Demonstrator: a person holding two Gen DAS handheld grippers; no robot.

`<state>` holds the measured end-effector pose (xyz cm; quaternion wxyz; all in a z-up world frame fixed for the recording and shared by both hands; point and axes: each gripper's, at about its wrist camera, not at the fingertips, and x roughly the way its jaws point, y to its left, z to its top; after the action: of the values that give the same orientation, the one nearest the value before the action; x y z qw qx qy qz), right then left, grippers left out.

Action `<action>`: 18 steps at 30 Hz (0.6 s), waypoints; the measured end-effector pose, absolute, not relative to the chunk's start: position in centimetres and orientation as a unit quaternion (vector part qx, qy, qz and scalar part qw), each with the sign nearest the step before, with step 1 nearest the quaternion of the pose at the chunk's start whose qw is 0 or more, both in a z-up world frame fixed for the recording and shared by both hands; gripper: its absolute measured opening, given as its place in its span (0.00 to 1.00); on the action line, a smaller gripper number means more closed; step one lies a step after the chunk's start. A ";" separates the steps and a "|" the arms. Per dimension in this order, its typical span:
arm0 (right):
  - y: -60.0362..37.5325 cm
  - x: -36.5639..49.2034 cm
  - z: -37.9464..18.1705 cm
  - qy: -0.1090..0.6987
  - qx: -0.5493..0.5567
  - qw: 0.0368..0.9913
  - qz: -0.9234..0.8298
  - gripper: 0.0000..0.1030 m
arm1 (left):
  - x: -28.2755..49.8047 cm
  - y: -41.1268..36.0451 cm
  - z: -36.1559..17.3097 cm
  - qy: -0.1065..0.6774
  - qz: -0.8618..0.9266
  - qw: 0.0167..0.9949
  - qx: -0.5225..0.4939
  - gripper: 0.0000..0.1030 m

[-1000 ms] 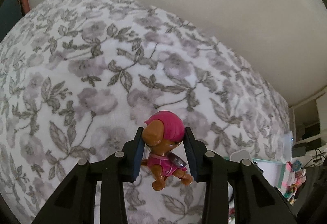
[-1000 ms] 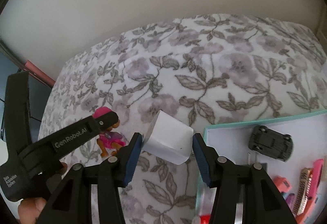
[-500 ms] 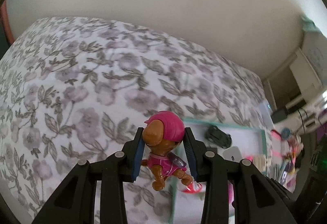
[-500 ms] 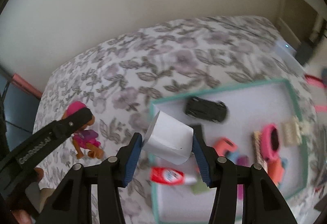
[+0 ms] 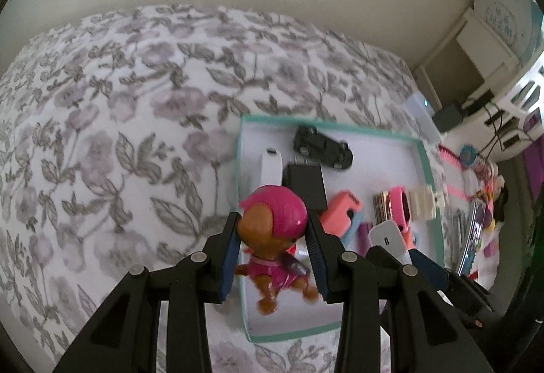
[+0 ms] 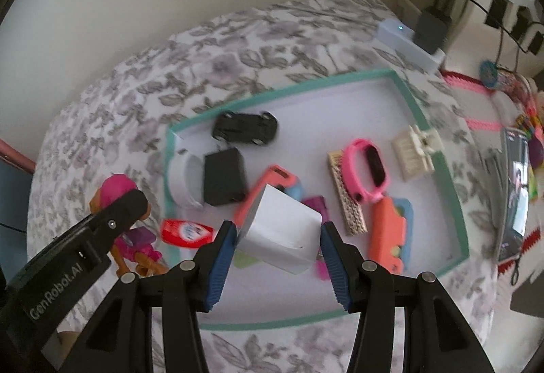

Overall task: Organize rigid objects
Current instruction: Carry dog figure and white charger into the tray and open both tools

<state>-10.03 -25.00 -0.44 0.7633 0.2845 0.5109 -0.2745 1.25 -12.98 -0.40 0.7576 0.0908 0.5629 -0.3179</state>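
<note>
while most of the small things already lie inside the teal-rimmed tray [image 6: 438, 169] on the flowered bed [image 5: 119, 107], two are not yet set down. the left tongs [image 5: 273, 257] are clamped on the head of a pink-capped toy dog [image 5: 272, 226], which hangs above the tray's near left corner, partly over the rim. the right tongs [image 6: 277, 257] grip a white charger block [image 6: 282, 233] by its sides, tilted, above the middle of the tray toward its near edge.

inside the tray i can make out a black toy car [image 6: 244, 127] by the far edge, a black adapter [image 6: 224, 176] beside a white rounded piece [image 6: 185, 179] at the left edge, a pink watch [image 6: 365, 170] lying against a tan comb-like piece [image 6: 346, 199], a cream clip [image 6: 416, 152] at the right edge, an orange block [image 6: 389, 237] and a red-and-white tube [image 6: 187, 233] near the left rim.

by my reading the job is close to done: both held pieces need lowering into bare spots and letting go. no loose items show on the bed outside the tray. whether the clutter past the bed's right edge belongs to the task i cannot tell.
</note>
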 end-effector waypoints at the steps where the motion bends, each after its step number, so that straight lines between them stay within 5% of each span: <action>1: -25.0 -10.3 -0.7 0.513 0.286 0.761 -0.275 0.52 | 1.1 -13.0 -0.6 0.567 -0.319 0.754 0.092 0.38; 18: -24.6 -11.6 -3.6 0.546 0.297 0.735 -0.271 0.53 | 0.5 -12.0 -1.5 0.570 -0.296 0.760 0.106 0.38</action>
<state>-11.61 -24.59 -3.55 0.7350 0.2969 0.5461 -0.2708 0.53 -11.96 -1.55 0.7596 0.1057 0.5696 -0.2957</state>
